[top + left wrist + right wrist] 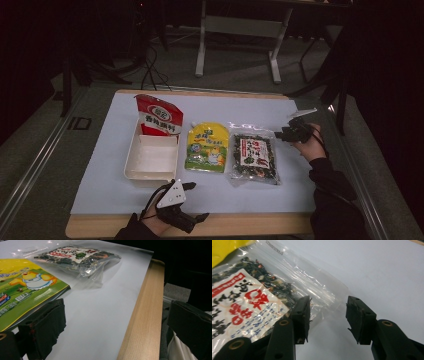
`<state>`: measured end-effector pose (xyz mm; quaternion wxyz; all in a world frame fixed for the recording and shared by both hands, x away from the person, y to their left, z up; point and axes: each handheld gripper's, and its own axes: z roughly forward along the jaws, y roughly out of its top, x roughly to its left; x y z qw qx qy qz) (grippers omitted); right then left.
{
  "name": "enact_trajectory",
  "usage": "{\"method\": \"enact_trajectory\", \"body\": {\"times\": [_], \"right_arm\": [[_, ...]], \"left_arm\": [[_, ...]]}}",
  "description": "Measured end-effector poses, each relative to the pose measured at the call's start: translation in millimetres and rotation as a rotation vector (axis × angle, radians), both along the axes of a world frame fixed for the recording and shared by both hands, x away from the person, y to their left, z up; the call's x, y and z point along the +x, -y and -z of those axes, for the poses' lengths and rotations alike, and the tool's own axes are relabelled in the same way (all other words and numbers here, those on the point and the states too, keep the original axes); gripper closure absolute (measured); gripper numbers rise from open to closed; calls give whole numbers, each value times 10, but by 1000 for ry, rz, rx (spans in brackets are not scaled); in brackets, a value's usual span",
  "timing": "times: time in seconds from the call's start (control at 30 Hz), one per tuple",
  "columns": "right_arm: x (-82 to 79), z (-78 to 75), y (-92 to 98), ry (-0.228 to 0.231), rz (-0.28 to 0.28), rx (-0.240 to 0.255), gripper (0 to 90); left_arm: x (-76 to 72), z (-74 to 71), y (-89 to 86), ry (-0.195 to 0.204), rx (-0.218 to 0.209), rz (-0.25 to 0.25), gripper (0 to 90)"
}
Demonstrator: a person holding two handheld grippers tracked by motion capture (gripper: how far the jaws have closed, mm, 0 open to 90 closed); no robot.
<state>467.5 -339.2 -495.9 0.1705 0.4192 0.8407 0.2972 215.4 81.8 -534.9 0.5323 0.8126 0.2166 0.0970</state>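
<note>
A clear bag (252,157) of dark dried bits with a red-and-white label lies flat at the right of the white sheet. My right gripper (287,132) is at its upper right corner, open. In the right gripper view the jaws (328,306) stand apart just off the clear bag's (249,302) transparent edge, with no pad pressing on it. A yellow-green pouch (207,147) lies in the middle. A red packet (159,117) leans at the far end of a white tray (150,172). My left gripper (197,201) rests open at the table's front edge, its jaws (117,322) wide apart with nothing between them.
A white sheet (300,185) covers most of the wooden table, whose front edge (142,322) shows bare. In the left gripper view the yellow-green pouch (27,287) and clear bag (77,257) lie ahead. Desk legs (200,50) and cables stand on the floor beyond.
</note>
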Motion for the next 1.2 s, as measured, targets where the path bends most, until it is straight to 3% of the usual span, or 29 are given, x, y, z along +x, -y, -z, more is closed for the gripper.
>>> {"method": "enact_trajectory", "body": {"times": [0.37,0.63,0.73,0.87,0.93,1.0,1.13,1.2], "right_arm": [[200,57,-52,-21,1,-14,460],[387,163,-81,-76,5,-4,378],[421,214,-83,-95,-1,-4,389],[425,258,-97,-107,-8,-25,520],[417,260,-99,-115,-21,-12,601],[411,255,-118,-113,-20,-33,704],[402,277,-149,-130,-32,-72,820],[387,274,-177,-115,-37,-92,900]], "left_arm": [[-23,15,-30,-1,3,-16,35],[-29,32,-37,0,10,-16,35],[-31,34,-38,1,12,-16,35],[-32,36,-41,3,14,-18,35],[-32,34,-41,3,14,-16,35],[-33,35,-38,4,15,-17,35],[-34,35,-36,3,16,-15,35],[-33,36,-35,3,16,-16,35]]}}
